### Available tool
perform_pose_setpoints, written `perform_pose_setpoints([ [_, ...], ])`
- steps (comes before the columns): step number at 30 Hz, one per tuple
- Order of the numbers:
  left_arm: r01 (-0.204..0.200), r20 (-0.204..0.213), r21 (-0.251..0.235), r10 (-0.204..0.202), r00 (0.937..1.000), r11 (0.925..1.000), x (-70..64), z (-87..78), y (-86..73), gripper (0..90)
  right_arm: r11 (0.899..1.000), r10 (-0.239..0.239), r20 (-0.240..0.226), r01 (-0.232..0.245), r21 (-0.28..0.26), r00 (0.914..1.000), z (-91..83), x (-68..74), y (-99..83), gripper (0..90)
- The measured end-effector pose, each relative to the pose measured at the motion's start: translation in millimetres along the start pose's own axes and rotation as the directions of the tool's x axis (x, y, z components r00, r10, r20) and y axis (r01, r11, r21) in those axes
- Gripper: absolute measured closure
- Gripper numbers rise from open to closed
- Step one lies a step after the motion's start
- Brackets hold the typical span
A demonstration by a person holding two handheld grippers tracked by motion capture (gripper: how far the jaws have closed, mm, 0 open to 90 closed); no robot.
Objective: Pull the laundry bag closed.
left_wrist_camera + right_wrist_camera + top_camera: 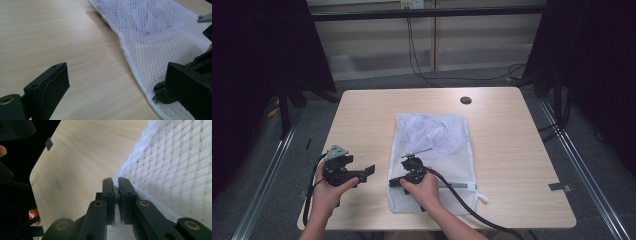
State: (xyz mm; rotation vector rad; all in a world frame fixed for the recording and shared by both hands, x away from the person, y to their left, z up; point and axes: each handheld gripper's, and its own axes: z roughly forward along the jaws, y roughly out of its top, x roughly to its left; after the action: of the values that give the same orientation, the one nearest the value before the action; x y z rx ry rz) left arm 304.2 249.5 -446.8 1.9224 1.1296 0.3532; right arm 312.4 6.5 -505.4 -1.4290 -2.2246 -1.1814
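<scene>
A white mesh laundry bag [432, 135] lies flat in the middle of the pale wooden table [362, 115], with something white bunched inside at its far end. My right gripper [395, 181] points left at the bag's near left edge. In the right gripper view its jaws [116, 181] are shut on the rim of the mesh bag [180, 165]. My left gripper [368, 172] is just left of the bag, open, above bare table. In the left gripper view its jaws [117, 75] stand wide apart around wood and the bag's edge [155, 37].
A dark round hole [465, 100] sits near the table's far edge. A strip of tape [559, 187] marks the right side. The bag's zipper [462, 186] runs along its near end. Black cables trail off the table's near edge and across the floor behind.
</scene>
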Motion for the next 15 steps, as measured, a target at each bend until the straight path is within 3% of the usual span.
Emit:
perform_pose_setpoints([
  [7, -0.001, 0.014, 0.004, 0.001, 0.9999, 1.0000, -1.6, 2.0, 0.0, 6.0, 0.999, 0.030, -0.019, -0.031, -0.024, 0.9994, -7.8, 0.9, 4.0, 87.4],
  [11, -0.001, 0.044, 0.018, 0.000, 0.9991, 0.9998, -4.1, 4.2, -0.1, 6.2, 0.999, 0.035, -0.029, -0.036, -0.040, 0.9990, -15.0, 0.8, 6.6, 87.5],
  [15, 0.025, 0.081, 0.012, -0.026, 0.9963, 0.9996, -8.3, 6.8, -1.1, 6.2, 0.998, 0.040, -0.038, -0.042, -0.054, 0.9985, -21.9, 1.5, 8.2, 87.5],
])
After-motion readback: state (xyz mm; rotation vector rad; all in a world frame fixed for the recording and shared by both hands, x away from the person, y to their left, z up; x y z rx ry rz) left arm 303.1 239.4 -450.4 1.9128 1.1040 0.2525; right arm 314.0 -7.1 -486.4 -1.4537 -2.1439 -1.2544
